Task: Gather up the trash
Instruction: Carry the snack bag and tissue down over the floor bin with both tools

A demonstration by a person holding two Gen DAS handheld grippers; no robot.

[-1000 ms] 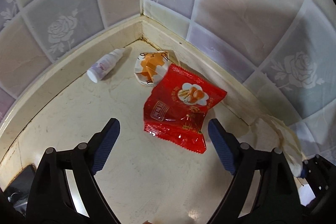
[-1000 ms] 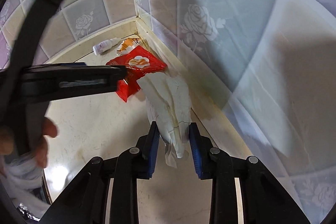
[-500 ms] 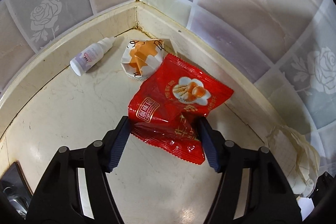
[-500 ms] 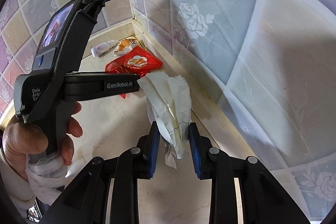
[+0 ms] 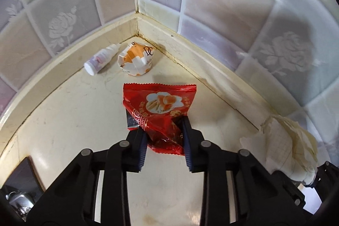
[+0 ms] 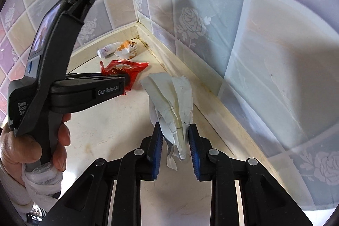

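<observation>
A red snack wrapper (image 5: 161, 105) is crumpled between the blue pads of my left gripper (image 5: 163, 126), whose jaws are closing and press on its lower end. In the right wrist view the same wrapper (image 6: 125, 67) hangs from the left gripper (image 6: 125, 82), just above the counter. My right gripper (image 6: 174, 129) is shut on a crumpled white paper (image 6: 171, 99), held upright near the right wall. That paper (image 5: 286, 141) also shows at the right of the left wrist view.
A small white bottle (image 5: 101, 58) and a crumpled orange-and-white wrapper (image 5: 136, 59) lie in the tiled corner of the cream counter (image 5: 74, 120). A hand (image 6: 31, 145) grips the left tool along with a white plastic bag (image 6: 40, 179). A dark object (image 5: 21, 179) sits at the lower left.
The left gripper's jaws came together on the red wrapper, which crumpled and lifted off the counter. The right gripper kept its hold on the white paper.
</observation>
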